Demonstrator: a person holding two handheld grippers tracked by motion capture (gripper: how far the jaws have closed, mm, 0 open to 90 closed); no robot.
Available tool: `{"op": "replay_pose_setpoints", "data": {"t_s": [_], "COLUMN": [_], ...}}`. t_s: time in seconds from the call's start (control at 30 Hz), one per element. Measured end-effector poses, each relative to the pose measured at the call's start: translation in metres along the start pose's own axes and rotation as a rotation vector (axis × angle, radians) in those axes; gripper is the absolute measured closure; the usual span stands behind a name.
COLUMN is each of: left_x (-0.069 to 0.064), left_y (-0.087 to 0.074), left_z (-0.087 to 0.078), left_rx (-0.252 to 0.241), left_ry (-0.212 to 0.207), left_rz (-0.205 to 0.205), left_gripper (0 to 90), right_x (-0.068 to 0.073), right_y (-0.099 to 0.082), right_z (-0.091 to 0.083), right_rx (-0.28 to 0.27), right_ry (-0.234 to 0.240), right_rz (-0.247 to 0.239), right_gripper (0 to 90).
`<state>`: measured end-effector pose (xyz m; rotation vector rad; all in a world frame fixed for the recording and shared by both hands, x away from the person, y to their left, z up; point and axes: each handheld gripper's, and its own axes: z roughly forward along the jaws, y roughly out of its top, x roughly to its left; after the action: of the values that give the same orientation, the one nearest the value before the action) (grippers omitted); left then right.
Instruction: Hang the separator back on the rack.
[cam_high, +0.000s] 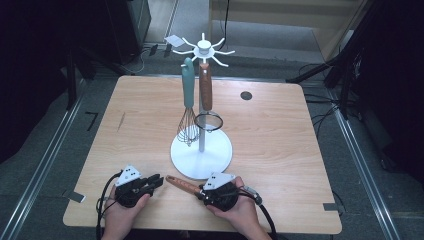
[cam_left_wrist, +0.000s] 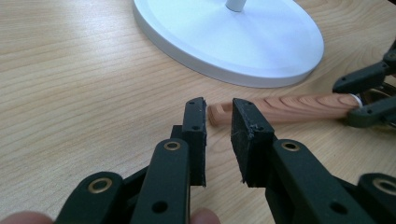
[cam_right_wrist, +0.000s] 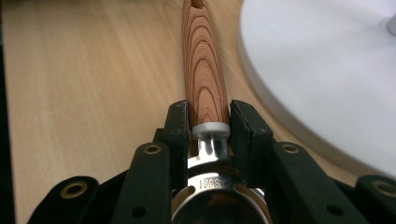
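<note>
Wooden table (cam_high: 280, 130), grey floor; right gripper (cam_high: 206, 194) clamps wood-handled utensil (cam_high: 184, 185); left gripper (cam_high: 156, 181) narrow, empty.

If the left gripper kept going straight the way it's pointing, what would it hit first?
Most likely the free end of the wooden handle, lying just beyond the left gripper with its jaws slightly apart. The right gripper holds that handle's other end. Depth is hard to judge.

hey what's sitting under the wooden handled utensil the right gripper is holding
Bare wooden table lies under the wooden handle. The utensil's metal head sits beneath the right hand-held gripper, so whatever is below it is covered.
</note>
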<state>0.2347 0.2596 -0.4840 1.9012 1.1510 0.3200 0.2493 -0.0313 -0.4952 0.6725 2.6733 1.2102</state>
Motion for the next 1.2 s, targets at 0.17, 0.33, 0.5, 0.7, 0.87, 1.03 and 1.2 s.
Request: {"op": "replay_pose_setpoints", "data": {"t_s": [0.17,0.33,0.5,0.7,0.87,1.03,1.2], "left_x": [-0.003,-0.008,-0.011,-0.012,-0.014,-0.018,-0.023], "left_y": [-0.001,-0.001,-0.003,-0.003,-0.003,-0.003,-0.003], "left_z": [0.004,0.010,0.012,0.013,0.012,0.014,0.017], "left_rx": [0.025,0.073,0.095,0.105,0.109,0.110,0.109], "left_ry": [0.015,0.012,0.003,-0.011,-0.016,-0.024,-0.035], "left_rz": [0.001,0.007,0.014,0.022,0.028,0.035,0.037], "left_gripper": [81.3,85.2,85.4,84.6,84.2,83.7,83.3], "right_x": [0.006,0.008,0.003,-0.001,0.003,0.005,0.000], "right_y": [-0.007,-0.012,-0.010,-0.003,0.002,-0.001,-0.004], "right_z": [-0.004,-0.009,-0.015,-0.018,-0.020,-0.021,-0.022], "right_rx": [-0.011,-0.017,-0.032,0.039,0.122,0.159,0.157], "right_ry": [0.032,0.056,0.088,0.129,0.103,0.069,0.055], "right_rz": [-0.021,-0.025,0.032,0.022,-0.022,-0.062,-0.077], "right_gripper": [70.3,64.5,57.8,65.8,65.2,64.7,68.1]}}
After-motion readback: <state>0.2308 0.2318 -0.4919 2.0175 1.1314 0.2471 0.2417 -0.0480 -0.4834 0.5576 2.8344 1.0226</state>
